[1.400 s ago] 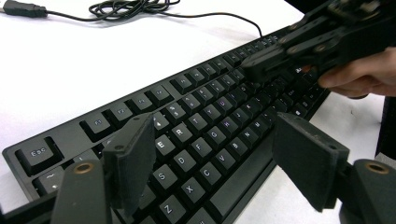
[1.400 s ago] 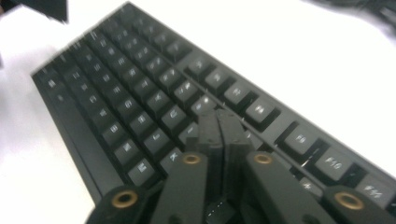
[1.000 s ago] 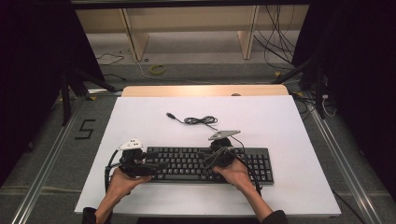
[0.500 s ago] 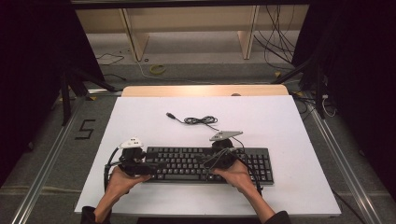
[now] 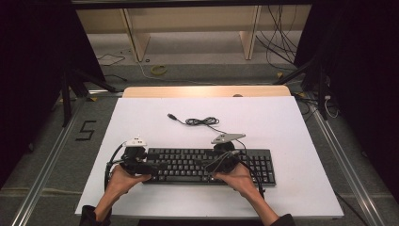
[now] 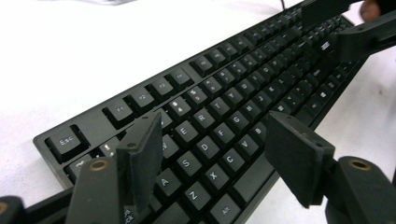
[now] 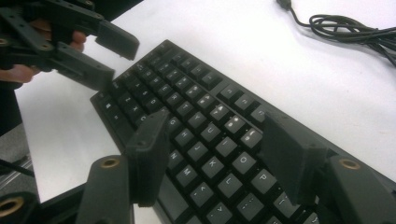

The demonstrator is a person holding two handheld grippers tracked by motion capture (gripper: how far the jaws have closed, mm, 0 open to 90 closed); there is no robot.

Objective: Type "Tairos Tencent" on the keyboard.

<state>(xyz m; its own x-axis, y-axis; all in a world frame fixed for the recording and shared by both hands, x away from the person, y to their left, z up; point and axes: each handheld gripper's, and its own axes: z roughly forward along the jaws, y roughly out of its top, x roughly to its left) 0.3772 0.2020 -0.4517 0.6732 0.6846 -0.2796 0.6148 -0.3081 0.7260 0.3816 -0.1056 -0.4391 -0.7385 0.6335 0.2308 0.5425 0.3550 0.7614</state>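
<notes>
Both hands hover over the black keyboard [image 5: 207, 165] lying at the near edge of the white tabletop [image 5: 291, 122]. The left hand-held gripper [image 6: 212, 154] is released, jaws just narrowing slightly; the right hand-held gripper [image 7: 212, 154] is released, jaws just spreading, nothing between them. Risk: a wide jaw mashing neighbouring keys. Otherwise the keyboard sits unmoved.

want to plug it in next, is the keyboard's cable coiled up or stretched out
Mostly coiled: the cable lies bundled in loops on the table behind the keyboard, its plug end free.
</notes>
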